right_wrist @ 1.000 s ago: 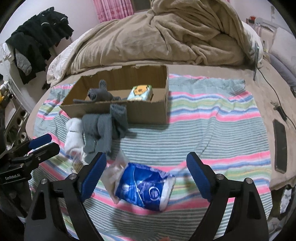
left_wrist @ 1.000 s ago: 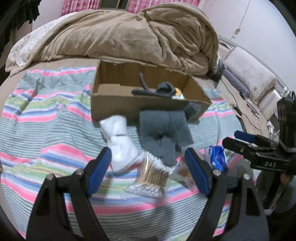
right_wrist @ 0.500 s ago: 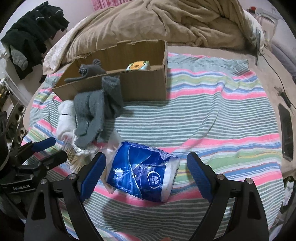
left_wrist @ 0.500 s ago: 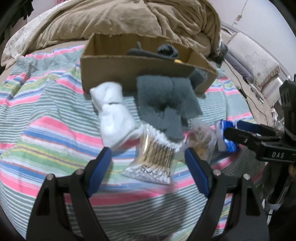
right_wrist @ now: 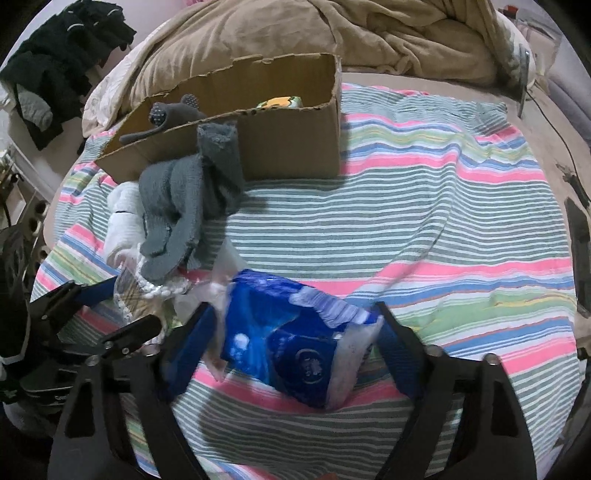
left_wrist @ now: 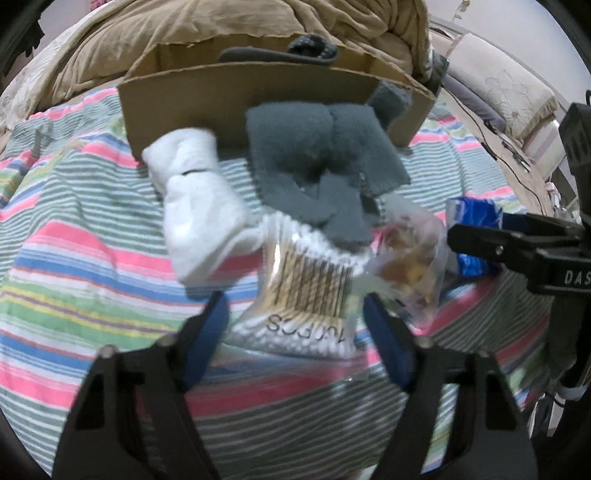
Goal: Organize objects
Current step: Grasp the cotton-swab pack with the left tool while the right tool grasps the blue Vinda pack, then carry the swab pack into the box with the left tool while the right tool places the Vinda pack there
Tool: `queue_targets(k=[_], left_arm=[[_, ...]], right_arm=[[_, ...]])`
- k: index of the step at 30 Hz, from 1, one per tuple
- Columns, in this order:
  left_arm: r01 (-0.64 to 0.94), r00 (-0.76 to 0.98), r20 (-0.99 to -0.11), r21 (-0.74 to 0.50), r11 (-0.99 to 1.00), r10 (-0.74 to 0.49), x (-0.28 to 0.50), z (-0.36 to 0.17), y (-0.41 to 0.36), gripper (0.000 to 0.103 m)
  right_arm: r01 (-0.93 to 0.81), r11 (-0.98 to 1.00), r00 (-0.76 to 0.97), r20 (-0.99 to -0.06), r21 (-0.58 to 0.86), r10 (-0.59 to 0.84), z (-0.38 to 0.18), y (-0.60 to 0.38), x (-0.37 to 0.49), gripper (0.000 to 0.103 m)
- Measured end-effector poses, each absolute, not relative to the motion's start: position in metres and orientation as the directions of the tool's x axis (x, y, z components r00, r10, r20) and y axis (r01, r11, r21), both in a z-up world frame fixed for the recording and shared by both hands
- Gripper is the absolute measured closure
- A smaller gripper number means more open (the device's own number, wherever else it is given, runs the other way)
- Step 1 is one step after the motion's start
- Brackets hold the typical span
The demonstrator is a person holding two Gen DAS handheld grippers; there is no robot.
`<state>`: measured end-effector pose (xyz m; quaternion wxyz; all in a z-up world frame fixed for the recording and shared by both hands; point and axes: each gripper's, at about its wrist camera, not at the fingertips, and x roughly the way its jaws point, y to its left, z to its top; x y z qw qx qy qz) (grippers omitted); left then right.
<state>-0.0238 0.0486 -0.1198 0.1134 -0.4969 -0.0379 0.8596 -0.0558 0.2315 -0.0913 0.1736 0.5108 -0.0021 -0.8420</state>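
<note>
Both hand-held grippers (left_wrist: 295,328) (right_wrist: 295,343) spread wide over a striped blanket (right_wrist: 424,229) below a rumpled tan duvet (right_wrist: 295,33).

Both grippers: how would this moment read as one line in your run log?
left gripper: open, around cotton swab pack | right gripper: open, around blue tissue pack | cardboard box: behind | nothing gripped yet

Fuzzy grey knit socks (left_wrist: 325,162) lie against a matt, rough-torn cardboard box (right_wrist: 295,144); the blue tissue pack (right_wrist: 295,350) and cotton-swab bag (left_wrist: 310,291) are glossy plastic; the striped blanket (right_wrist: 424,229) is woven cloth.
</note>
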Motion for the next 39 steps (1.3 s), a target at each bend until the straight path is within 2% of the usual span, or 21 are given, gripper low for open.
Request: queue_targets(k=[2, 5, 16, 18, 21, 25, 27, 28, 29, 31, 36, 37, 38, 39], left_arm=[[-0.159, -0.484, -0.842, -0.183, -0.97, 0.238, -0.024, -0.12, 0.049, 0.044], [-0.171, -0.483, -0.837, -0.197, -0.965, 0.257, -0.025, -0.118, 0.049, 0.05], [-0.18, -0.523, -0.801, -0.232, -0.956, 0.292, -0.019, -0.093, 0.046, 0.056], [-0.182, -0.535, -0.794, -0.227, -0.957, 0.29, -0.017, -0.088, 0.044, 0.061], [-0.185, -0.529, -0.797, -0.227, -0.956, 0.292, -0.015, -0.09, 0.04, 0.062], [-0.199, -0.475, -0.832, -0.217, -0.956, 0.287, -0.019, -0.106, 0.046, 0.062], [-0.189, -0.476, -0.835, -0.208, -0.96, 0.275, -0.019, -0.109, 0.046, 0.058], [-0.186, -0.47, -0.841, -0.201, -0.962, 0.266, -0.02, -0.11, 0.047, 0.055], [-0.184, -0.461, -0.85, -0.188, -0.965, 0.254, -0.021, -0.113, 0.048, 0.045], [-0.177, -0.447, -0.862, -0.177, -0.968, 0.239, -0.021, -0.119, 0.049, 0.032], [-0.205, -0.447, -0.863, -0.158, -0.966, 0.236, -0.022, -0.128, 0.054, 0.033], [-0.206, -0.449, -0.86, -0.164, -0.965, 0.242, -0.023, -0.128, 0.054, 0.038], [-0.206, -0.452, -0.858, -0.168, -0.964, 0.246, -0.024, -0.128, 0.053, 0.049], [-0.21, -0.448, -0.857, -0.176, -0.962, 0.254, -0.024, -0.128, 0.052, 0.05]], right_arm=[[0.291, -0.94, -0.423, -0.857, 0.18, -0.295, -0.089, 0.233, -0.055, 0.028], [0.292, -0.939, -0.425, -0.855, 0.182, -0.298, -0.088, 0.234, -0.054, 0.031], [0.301, -0.937, -0.475, -0.825, 0.176, -0.307, -0.065, 0.236, -0.048, 0.049], [0.304, -0.937, -0.486, -0.817, 0.174, -0.31, -0.06, 0.236, -0.049, 0.061], [0.308, -0.934, -0.485, -0.815, 0.182, -0.318, -0.059, 0.237, -0.05, 0.071], [0.324, -0.926, -0.48, -0.81, 0.192, -0.336, -0.058, 0.237, -0.049, 0.075], [0.325, -0.925, -0.484, -0.807, 0.195, -0.34, -0.056, 0.238, -0.048, 0.077], [0.323, -0.926, -0.487, -0.805, 0.195, -0.339, -0.055, 0.239, -0.048, 0.077], [0.319, -0.927, -0.49, -0.803, 0.197, -0.339, -0.054, 0.241, -0.048, 0.078], [0.314, -0.929, -0.495, -0.801, 0.195, -0.336, -0.053, 0.243, -0.048, 0.079], [0.308, -0.93, -0.501, -0.796, 0.202, -0.339, -0.051, 0.249, -0.049, 0.084], [0.309, -0.928, -0.502, -0.792, 0.21, -0.347, -0.05, 0.25, -0.049, 0.084], [0.311, -0.926, -0.503, -0.789, 0.216, -0.353, -0.049, 0.251, -0.048, 0.086], [0.316, -0.923, -0.505, -0.784, 0.221, -0.361, -0.048, 0.251, -0.048, 0.086]])
